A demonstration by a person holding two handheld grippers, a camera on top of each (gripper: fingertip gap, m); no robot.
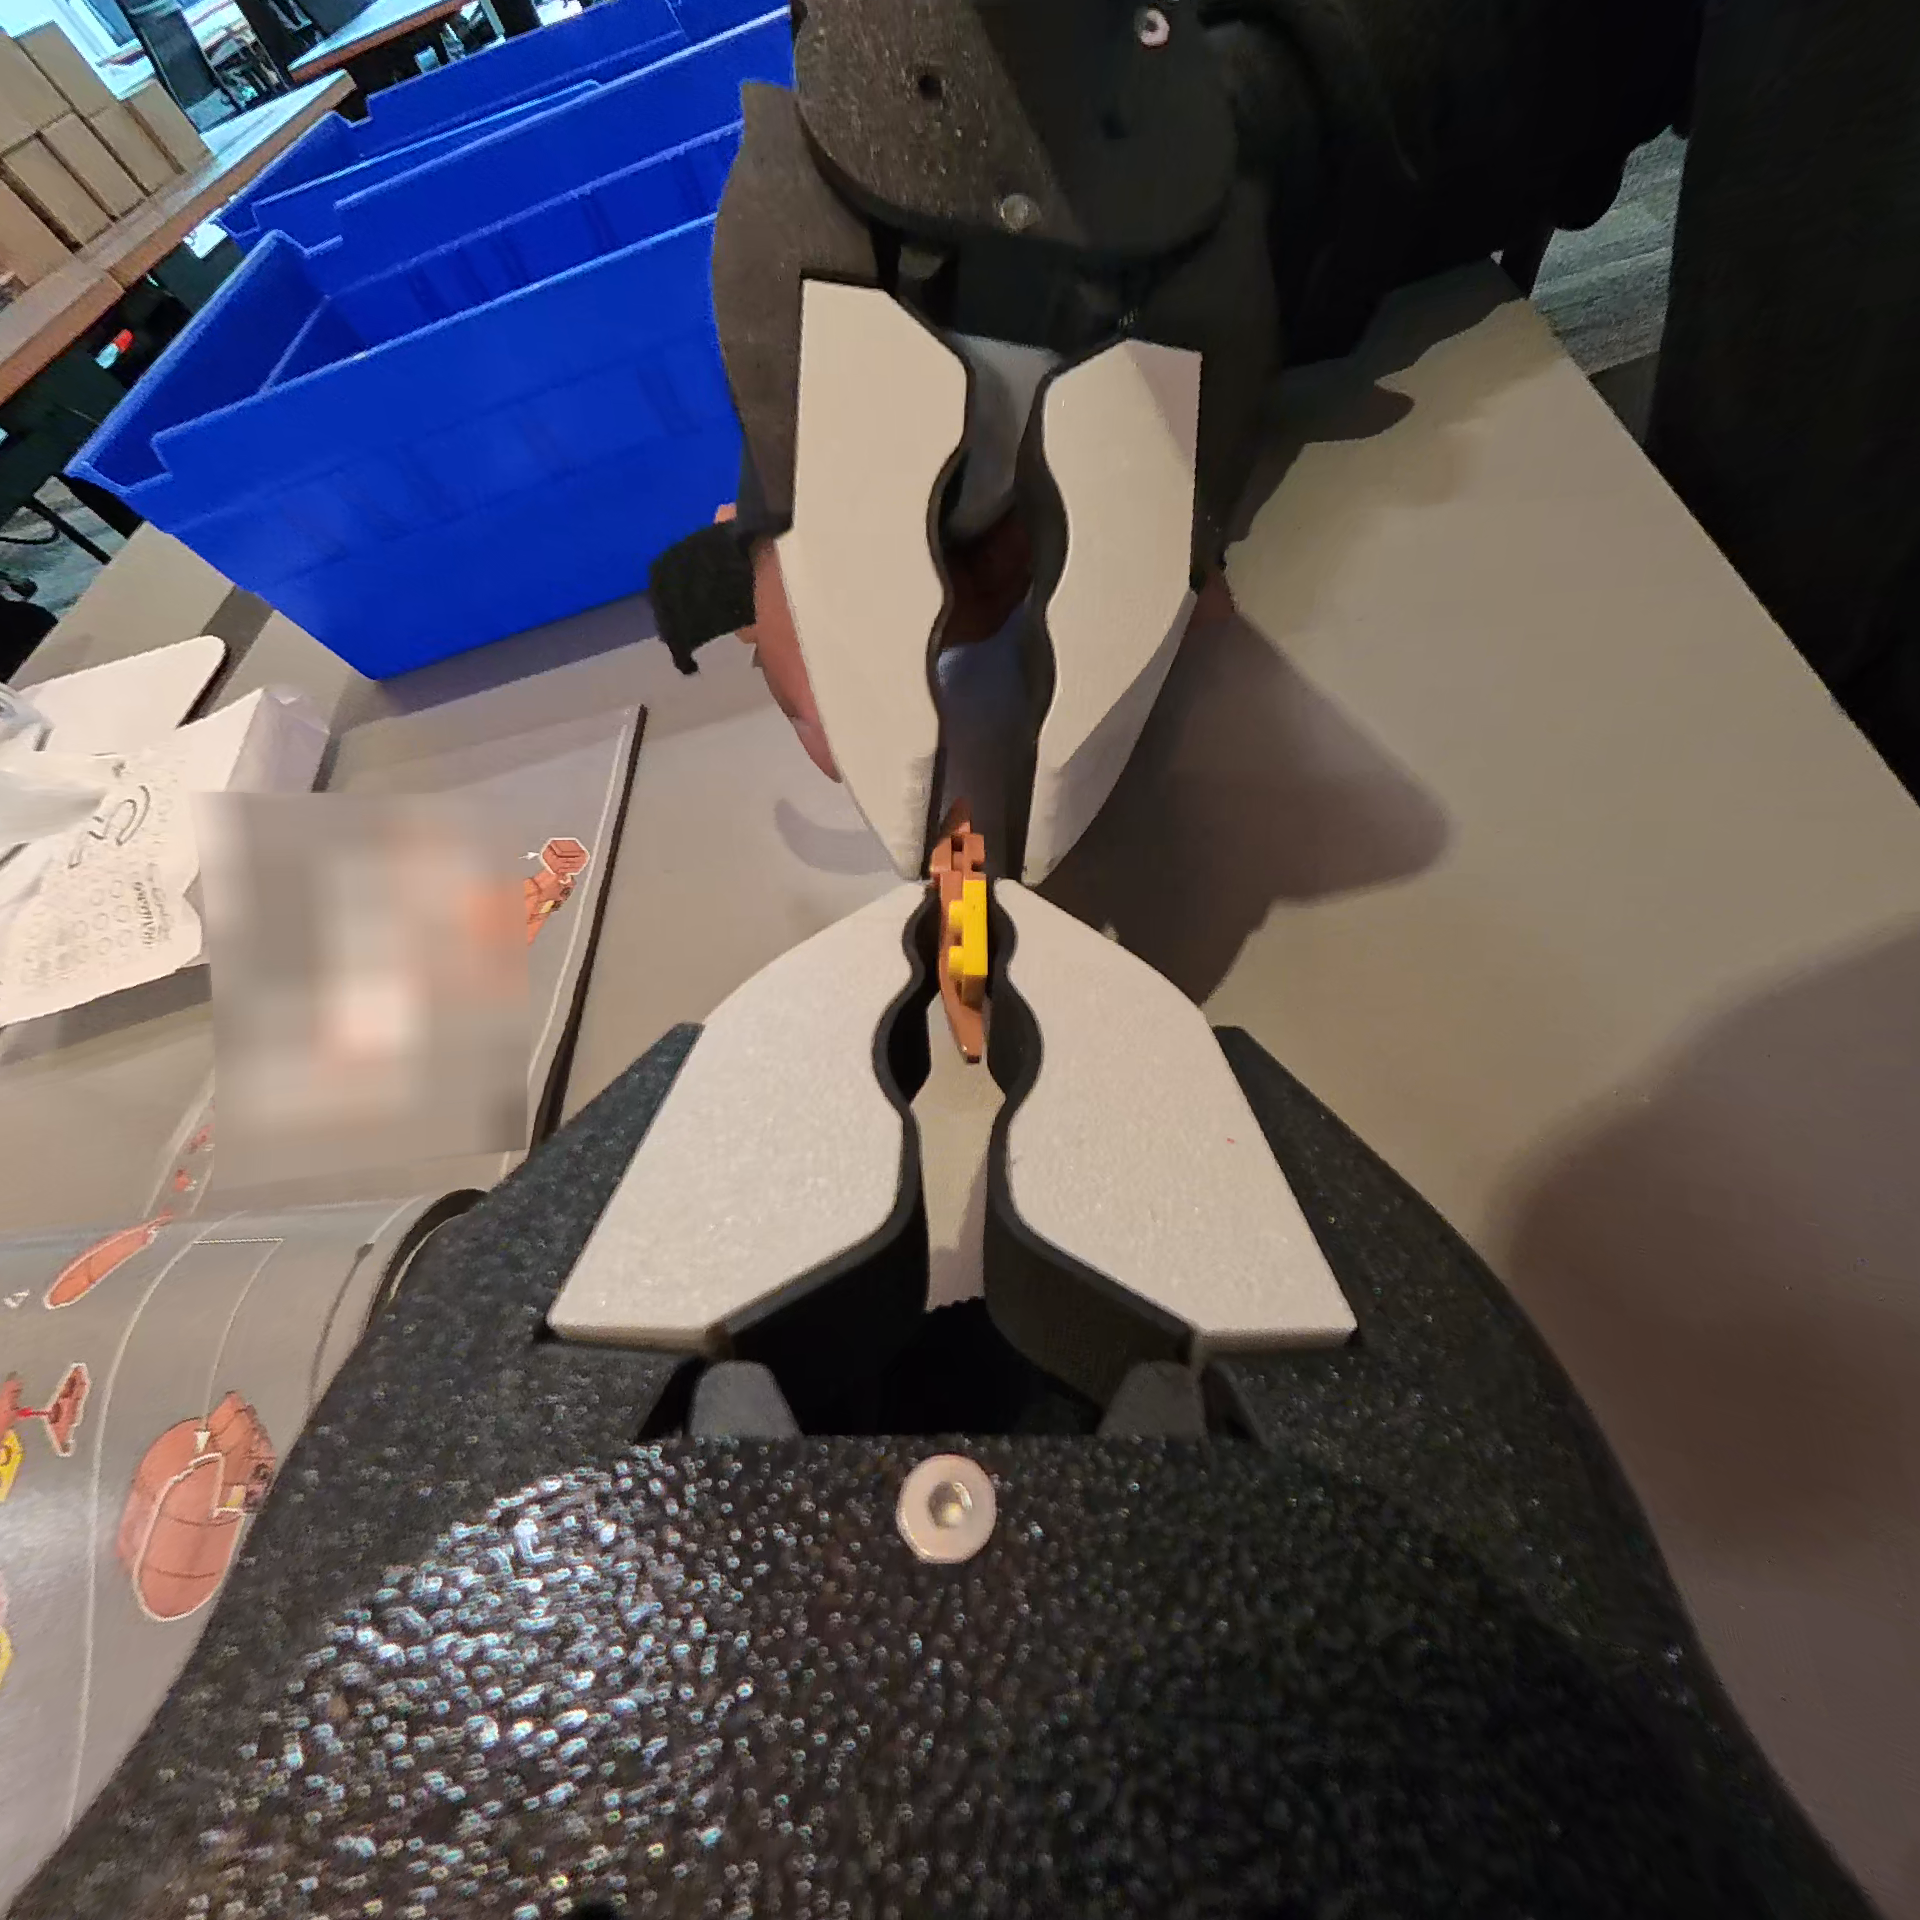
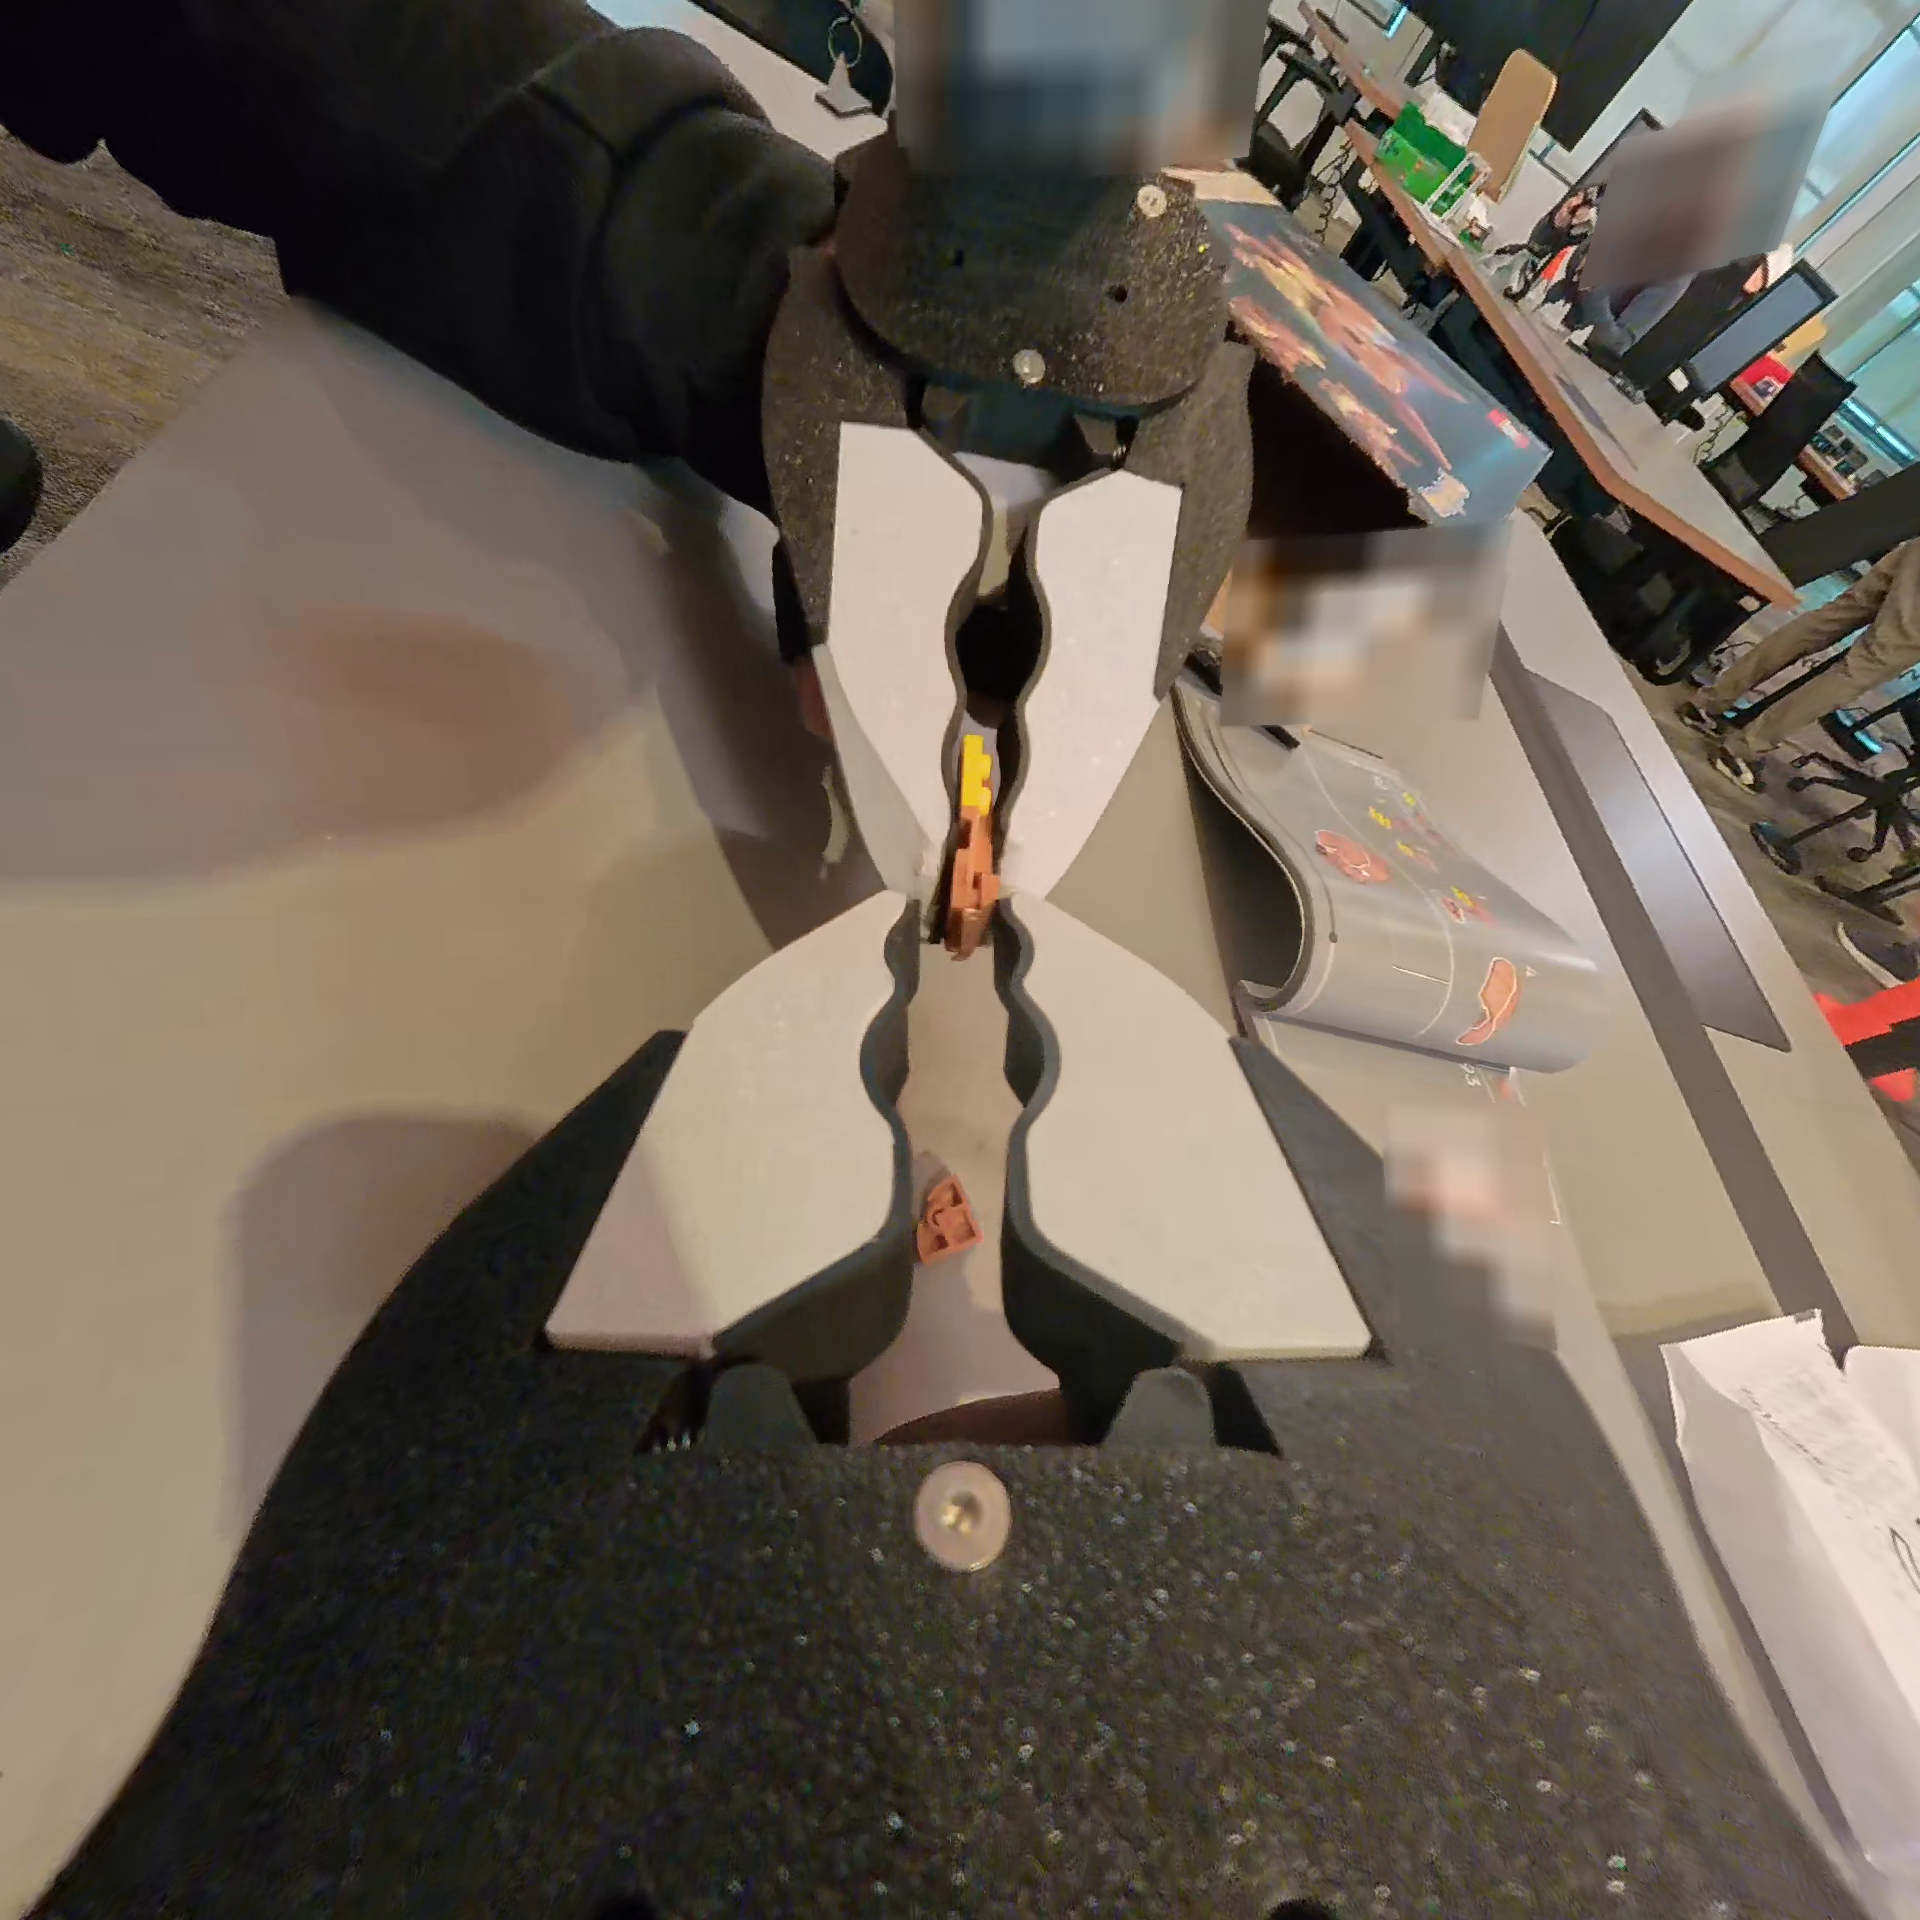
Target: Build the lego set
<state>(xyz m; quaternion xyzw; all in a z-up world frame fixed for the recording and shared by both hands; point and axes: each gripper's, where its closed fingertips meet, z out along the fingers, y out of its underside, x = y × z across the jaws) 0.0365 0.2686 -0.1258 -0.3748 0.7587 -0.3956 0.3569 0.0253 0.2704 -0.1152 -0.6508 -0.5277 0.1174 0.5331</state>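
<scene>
Tip to tip, left gripper (image 1: 961, 935) and right gripper (image 2: 961, 925) each pinch the small, rigid, light brown-and-yellow brick assembly (image 1: 961, 940); narrow ends, easily snapped apart.

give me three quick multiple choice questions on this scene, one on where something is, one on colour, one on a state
1. Where does the loose brown brick lie?
A. on the grey table under the right gripper
B. in a blue bin
C. on the open booklet

2. What colour is the small piece fixed to the brown brick assembly between the grippers?
A. green
B. yellow
C. white

3. How does the left gripper stand?
A. wide open above the table
B. closed on the brick assembly
C. resting inside a bin

Answers:
1 A, it shows on the table through the gap between the right gripper's fingers.
2 B, the yellow piece sits on the brown plate.
3 B, both pads press the assembly.
</scene>
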